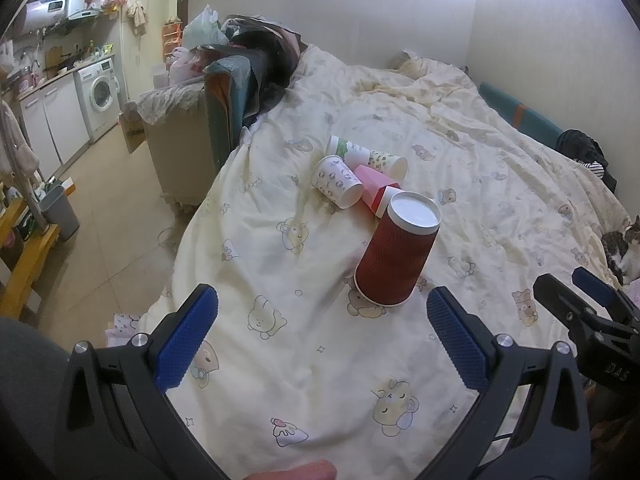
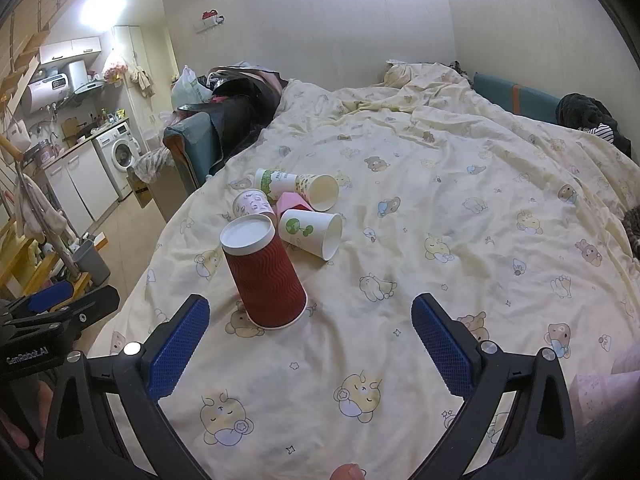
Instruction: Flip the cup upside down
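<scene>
A red ribbed paper cup (image 1: 394, 258) stands upside down on the cream bedspread (image 1: 304, 360), white base up; it also shows in the right wrist view (image 2: 266, 276). My left gripper (image 1: 322, 332) is open and empty, just in front of and left of the cup. My right gripper (image 2: 310, 340) is open and empty, in front of and right of the cup; it shows at the right edge of the left wrist view (image 1: 576, 292). Neither touches the cup.
Behind the red cup lie several paper cups on their sides: a patterned white cup (image 1: 338, 182), a pink cup (image 1: 376, 184), a green-print cup (image 2: 314, 232). A cat (image 1: 624, 246) lies at the bed's right. The bed edge drops to the floor (image 1: 108, 216) on the left.
</scene>
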